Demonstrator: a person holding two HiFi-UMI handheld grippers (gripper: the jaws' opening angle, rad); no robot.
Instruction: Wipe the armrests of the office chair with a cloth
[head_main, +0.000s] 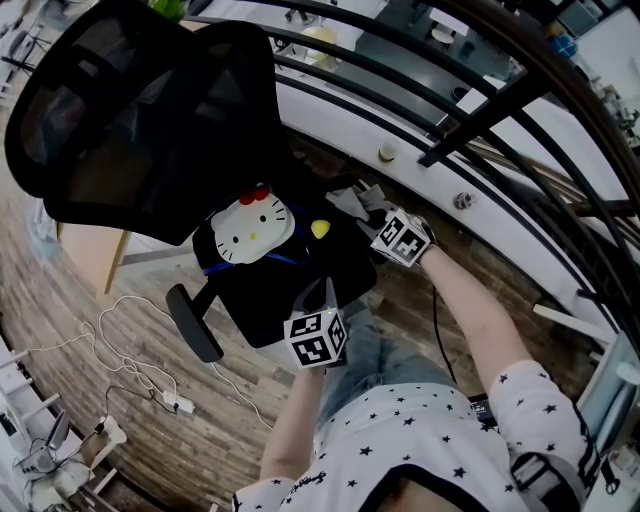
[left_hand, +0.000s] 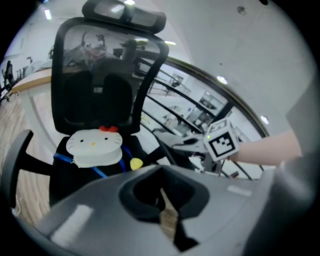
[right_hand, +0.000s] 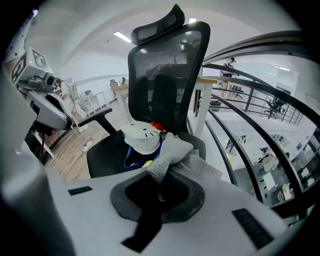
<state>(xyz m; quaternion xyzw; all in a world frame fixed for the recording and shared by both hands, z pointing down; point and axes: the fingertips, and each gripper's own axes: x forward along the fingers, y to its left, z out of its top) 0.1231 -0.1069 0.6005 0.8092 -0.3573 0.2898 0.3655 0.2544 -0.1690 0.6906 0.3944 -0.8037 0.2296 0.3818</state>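
A black office chair (head_main: 150, 120) with a mesh back carries a white cat-face cushion (head_main: 250, 228) on its seat. Its left armrest (head_main: 194, 324) juts out bare over the floor. At the seat's right side, my right gripper (head_main: 368, 218) is shut on a grey cloth (head_main: 350, 203). The right gripper view shows the cloth (right_hand: 172, 150) bunched in the jaws, just in front of the cushion (right_hand: 141, 135); the right armrest beneath it is hidden. My left gripper (head_main: 320, 292) hovers at the seat's front edge, shut, with nothing held.
A curved black railing (head_main: 470, 110) and a white ledge (head_main: 330, 110) run close behind the chair on the right. White cables and a power strip (head_main: 178, 403) lie on the wood floor at the left. A wooden desk leg (head_main: 112, 268) stands by the chair back.
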